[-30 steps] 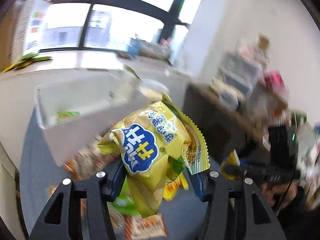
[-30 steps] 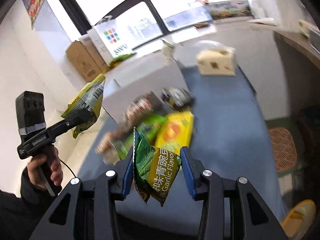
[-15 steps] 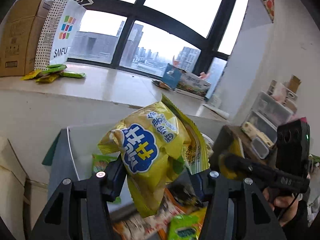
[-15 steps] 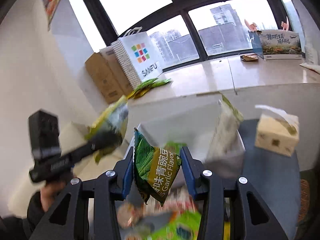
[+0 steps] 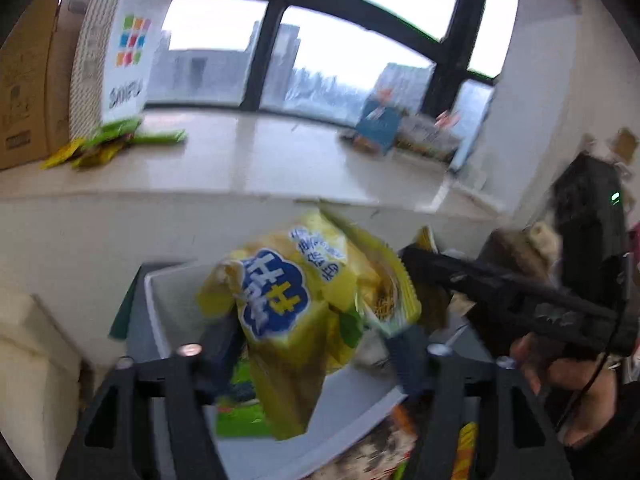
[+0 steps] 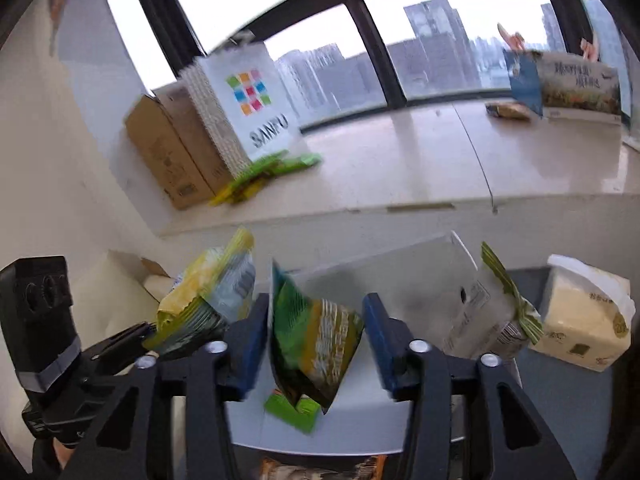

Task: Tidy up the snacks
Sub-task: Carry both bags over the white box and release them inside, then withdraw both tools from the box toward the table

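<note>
The left gripper (image 5: 308, 354) has its jaws opening, and the yellow chip bag (image 5: 292, 320) hangs between them with a gap showing at each side, so I judge it released and dropping rather than held. The right gripper (image 6: 316, 344) is likewise opening: its blue pads (image 6: 378, 340) stand clear of the green garlic-flavour packet (image 6: 316, 344), which tilts between them in mid-air. Both packets sit directly over the white bin (image 6: 400, 280), whose floor already carries a flat green packet (image 6: 292, 408), near the front edge. Leaning against the bin's right outer wall is a pale bag with a green crimped top (image 6: 496, 304), and further right a tissue pack (image 6: 584, 320) rests on the blue-grey table (image 6: 560, 400). At the near edge of the right wrist view, part of another snack (image 6: 320, 472) lies outside the bin, and the left wrist view shows more wrappers (image 5: 400, 448) there, blurred. Far behind, on the window ledge (image 6: 400, 168), loose green and yellow packets (image 6: 264, 176) lie beside a white shopping bag (image 6: 248, 100) and a cardboard box (image 6: 168, 152). By my reading the sorting is partly done: one packet binned, two going in, several left on the table.
</note>
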Demonstrator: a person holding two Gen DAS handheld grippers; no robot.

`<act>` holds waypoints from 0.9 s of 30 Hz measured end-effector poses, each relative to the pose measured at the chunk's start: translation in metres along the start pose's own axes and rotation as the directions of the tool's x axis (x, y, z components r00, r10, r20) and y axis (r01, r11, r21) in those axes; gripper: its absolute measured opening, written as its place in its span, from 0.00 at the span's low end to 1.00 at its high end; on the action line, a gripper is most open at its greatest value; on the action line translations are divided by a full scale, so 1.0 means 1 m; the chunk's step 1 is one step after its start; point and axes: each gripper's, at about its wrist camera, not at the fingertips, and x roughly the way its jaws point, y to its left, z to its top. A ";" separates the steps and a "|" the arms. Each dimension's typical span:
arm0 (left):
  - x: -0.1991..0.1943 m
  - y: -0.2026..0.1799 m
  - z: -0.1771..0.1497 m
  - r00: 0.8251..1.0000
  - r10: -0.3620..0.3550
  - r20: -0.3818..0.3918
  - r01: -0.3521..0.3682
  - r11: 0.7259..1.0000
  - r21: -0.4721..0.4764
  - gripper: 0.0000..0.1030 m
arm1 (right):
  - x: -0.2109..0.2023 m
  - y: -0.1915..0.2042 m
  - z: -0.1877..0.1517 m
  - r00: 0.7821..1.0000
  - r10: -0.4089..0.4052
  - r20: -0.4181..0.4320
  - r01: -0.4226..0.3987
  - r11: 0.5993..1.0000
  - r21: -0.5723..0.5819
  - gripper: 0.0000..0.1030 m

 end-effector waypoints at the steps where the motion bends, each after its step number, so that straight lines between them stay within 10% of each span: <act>1: 0.003 0.005 -0.003 1.000 0.027 -0.006 -0.027 1.000 -0.015 1.00 | 0.003 -0.004 -0.001 0.999 -0.052 -0.004 0.052 0.999 0.004 1.00; 12: -0.005 0.014 -0.026 1.000 0.012 -0.012 -0.012 1.000 -0.028 1.00 | -0.024 -0.022 -0.017 0.995 -0.068 0.067 0.065 0.997 0.050 1.00; 27: -0.114 -0.040 -0.093 0.992 -0.098 0.077 0.090 0.990 0.107 1.00 | -0.161 0.021 -0.098 0.976 0.048 0.213 -0.027 0.995 -0.097 1.00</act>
